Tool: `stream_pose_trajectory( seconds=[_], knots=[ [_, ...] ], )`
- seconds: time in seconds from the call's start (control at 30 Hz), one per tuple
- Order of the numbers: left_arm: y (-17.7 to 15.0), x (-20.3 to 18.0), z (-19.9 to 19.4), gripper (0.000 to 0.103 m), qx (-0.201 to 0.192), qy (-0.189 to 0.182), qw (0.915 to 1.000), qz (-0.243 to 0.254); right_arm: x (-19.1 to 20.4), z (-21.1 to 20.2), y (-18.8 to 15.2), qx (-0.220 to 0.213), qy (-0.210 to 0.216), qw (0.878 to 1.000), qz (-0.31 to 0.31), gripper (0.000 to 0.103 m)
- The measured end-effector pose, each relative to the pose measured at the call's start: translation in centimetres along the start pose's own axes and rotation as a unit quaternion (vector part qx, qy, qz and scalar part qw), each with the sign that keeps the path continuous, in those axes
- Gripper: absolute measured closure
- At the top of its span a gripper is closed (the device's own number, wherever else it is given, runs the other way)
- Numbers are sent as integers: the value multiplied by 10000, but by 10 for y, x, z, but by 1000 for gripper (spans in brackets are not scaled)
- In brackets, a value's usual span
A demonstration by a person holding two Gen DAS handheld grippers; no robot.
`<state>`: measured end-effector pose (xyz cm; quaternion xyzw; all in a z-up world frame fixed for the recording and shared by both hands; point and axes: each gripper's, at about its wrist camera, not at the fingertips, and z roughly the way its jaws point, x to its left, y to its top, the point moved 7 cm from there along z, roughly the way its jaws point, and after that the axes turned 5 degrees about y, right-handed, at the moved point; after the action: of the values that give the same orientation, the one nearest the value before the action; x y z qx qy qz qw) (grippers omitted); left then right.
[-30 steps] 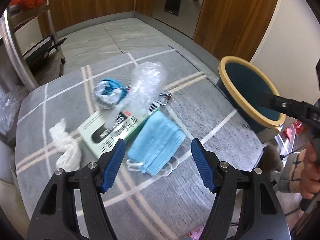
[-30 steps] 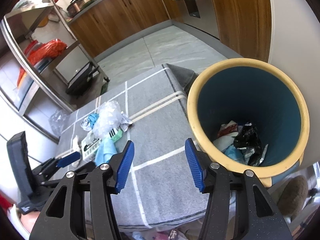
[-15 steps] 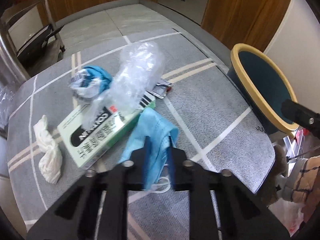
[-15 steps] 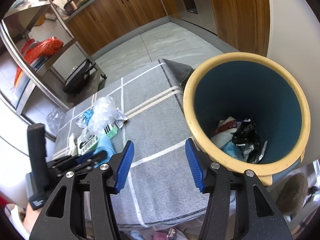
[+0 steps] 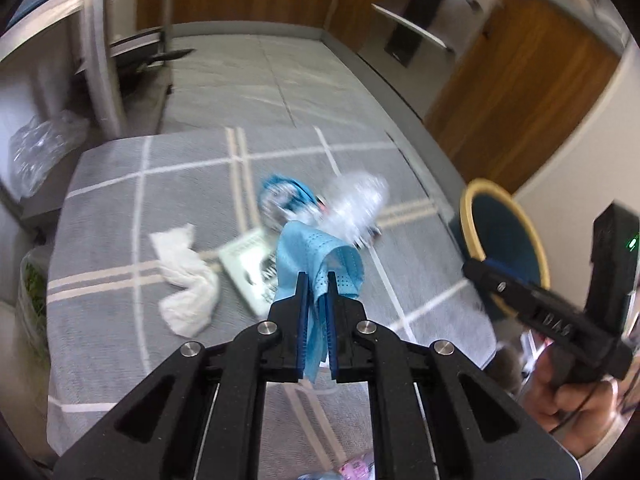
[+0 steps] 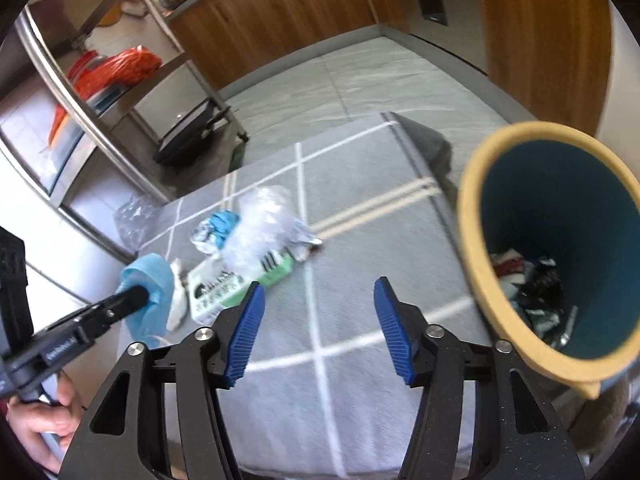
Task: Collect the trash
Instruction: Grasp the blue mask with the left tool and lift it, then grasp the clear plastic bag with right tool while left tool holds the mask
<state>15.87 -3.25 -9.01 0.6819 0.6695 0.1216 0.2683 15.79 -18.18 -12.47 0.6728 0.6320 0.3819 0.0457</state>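
My left gripper (image 5: 316,280) is shut on a light blue face mask (image 5: 316,252) and holds it lifted above the grey table; it also shows in the right wrist view (image 6: 148,280). On the table lie a green and white box (image 6: 236,284), a clear crumpled plastic bag (image 6: 260,228), a blue and white wrapper (image 6: 214,230) and a white tissue (image 5: 186,280). My right gripper (image 6: 320,320) is open and empty, left of the blue bin with a yellow rim (image 6: 472,248), which holds some trash.
The grey checked tablecloth (image 6: 352,208) covers the table. A metal shelf rack (image 6: 80,108) stands at the far left with an orange bag (image 6: 128,64). Wooden cabinets (image 6: 280,12) line the back. The bin sits off the table's right edge.
My left gripper closed on the blue mask and lifted it off the table. My right gripper stayed open and shifted left, so the bin sits further right in its view.
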Motion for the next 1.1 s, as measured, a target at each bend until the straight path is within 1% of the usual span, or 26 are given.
stream_pose_trajectory(
  seconds=[0.07, 0.2, 0.27, 0.47, 0.6, 0.63, 0.67, 0.7, 0.73, 0.77, 0.83, 0.93, 1.1],
  knots=[
    [8, 10, -6, 96, -103, 4, 9997, -208, 8, 8, 7, 15, 53, 10000, -55, 42],
    [19, 19, -13, 96, -276, 5, 9987, -429, 20, 24, 24, -33, -2, 9999, -167, 39],
    [23, 23, -14, 96, -338, -21, 9980, -535, 25, 33, 32, -43, -26, 9998, -185, 36],
    [32, 30, -17, 96, -455, -59, 9967, -677, 33, 66, 48, 37, -54, 9998, -163, 29],
    [36, 32, -17, 96, -505, -65, 9963, -698, 34, 89, 50, 222, -142, 9996, -124, 29],
    [37, 32, -17, 96, -505, -74, 9962, -712, 33, 93, 49, 261, -175, 9994, -120, 30],
    [38, 33, -16, 96, -509, -76, 9960, -724, 34, 96, 48, 285, -152, 9994, -129, 43],
    [38, 33, -16, 96, -511, -83, 9959, -736, 34, 99, 46, 356, -134, 9992, -147, 51],
    [39, 32, -16, 96, -513, -89, 9959, -740, 35, 100, 44, 393, -111, 9990, -170, 63],
    [40, 30, -15, 96, -518, -95, 9959, -735, 37, 98, 43, 371, -64, 9991, -192, 71],
    [42, 27, -15, 96, -532, -109, 9960, -709, 40, 93, 42, 324, -22, 9992, -254, 78],
    [44, 20, -17, 96, -585, -121, 9961, -643, 42, 81, 45, 192, 21, 9994, -273, 83],
    [47, 12, -21, 96, -648, -171, 9960, -595, 43, 52, 51, -39, 72, 9994, -340, 83]
  ],
)
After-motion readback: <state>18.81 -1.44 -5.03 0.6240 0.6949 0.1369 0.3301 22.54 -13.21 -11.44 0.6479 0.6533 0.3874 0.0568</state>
